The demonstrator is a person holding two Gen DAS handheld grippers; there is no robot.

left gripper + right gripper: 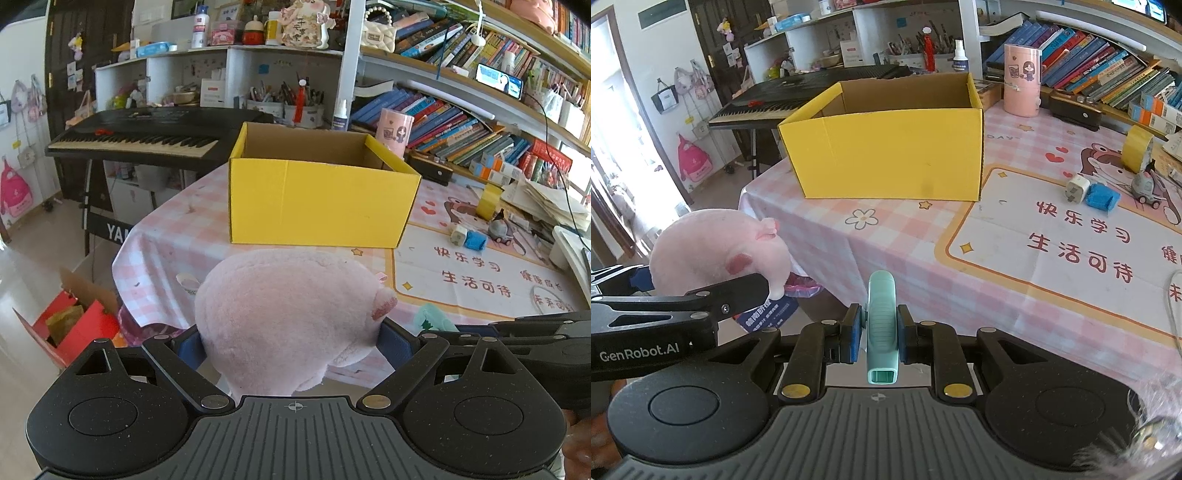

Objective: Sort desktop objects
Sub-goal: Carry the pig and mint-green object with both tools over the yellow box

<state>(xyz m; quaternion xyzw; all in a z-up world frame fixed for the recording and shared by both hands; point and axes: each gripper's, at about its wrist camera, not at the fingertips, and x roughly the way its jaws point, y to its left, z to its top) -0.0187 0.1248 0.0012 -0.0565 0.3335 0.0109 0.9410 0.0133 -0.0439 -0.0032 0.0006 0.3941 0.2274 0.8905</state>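
Note:
My left gripper [291, 339] is shut on a pink plush pig [284, 314], held off the table's near left corner; the pig also shows in the right wrist view [716, 254]. My right gripper [875, 328] is shut on a mint green plastic object [881, 325], held upright above the table's front edge. An open, empty-looking yellow cardboard box [321, 195] stands on the pink checked tablecloth ahead; it also shows in the right wrist view [886, 147]. A white plug [1077, 189], a blue item [1102, 197], a small toy car [1147, 188] and a yellow tape roll [1137, 148] lie to the right.
A pink cylinder [1021, 79] stands behind the box. Bookshelves [480, 122] line the back right. A black keyboard [147, 136] stands left of the table. A red box [74, 325] sits on the floor at the left. A pile of papers [546, 199] lies at the right.

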